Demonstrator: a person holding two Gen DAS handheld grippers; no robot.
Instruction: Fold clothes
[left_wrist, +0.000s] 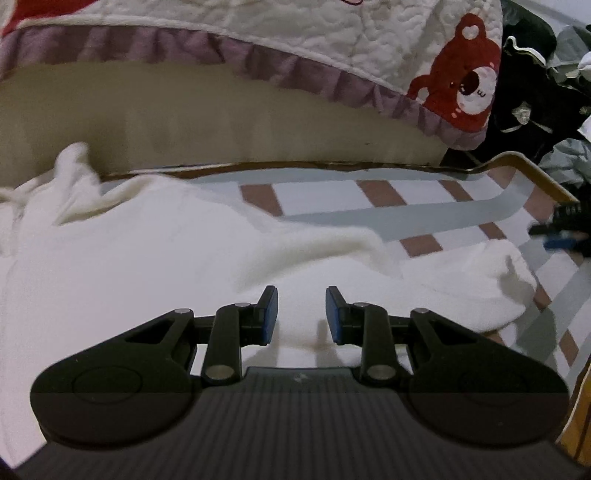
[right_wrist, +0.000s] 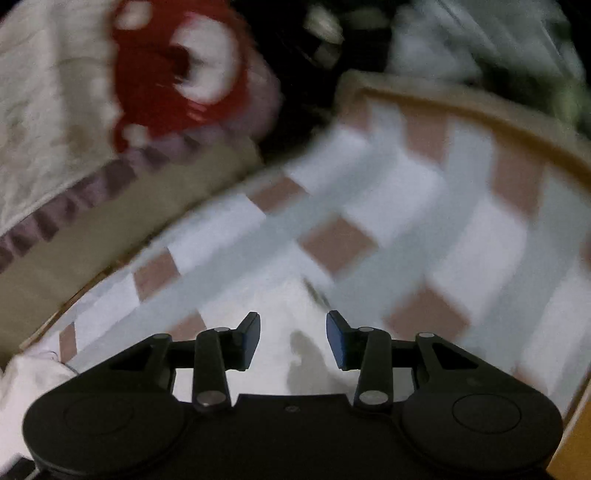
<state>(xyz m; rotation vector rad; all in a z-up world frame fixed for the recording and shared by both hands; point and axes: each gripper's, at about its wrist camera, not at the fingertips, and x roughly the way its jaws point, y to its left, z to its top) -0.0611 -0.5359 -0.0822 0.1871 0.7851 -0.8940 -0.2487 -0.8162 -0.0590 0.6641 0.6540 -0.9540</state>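
One white garment (left_wrist: 166, 251) lies on the checked table (left_wrist: 369, 192), its long axis parallel to the far edge. Two grippers, left (left_wrist: 301, 315) and right (right_wrist: 293, 341), hover with jaws released, grasping nothing.

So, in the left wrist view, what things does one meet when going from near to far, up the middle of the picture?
Left gripper, jaws apart with nothing between them → white garment → checked cloth → beige panel → quilt with purple frill.

Each black gripper (left_wrist: 301, 314) (right_wrist: 293, 341) has blue pads, silver pivot pins and a ribbed body.
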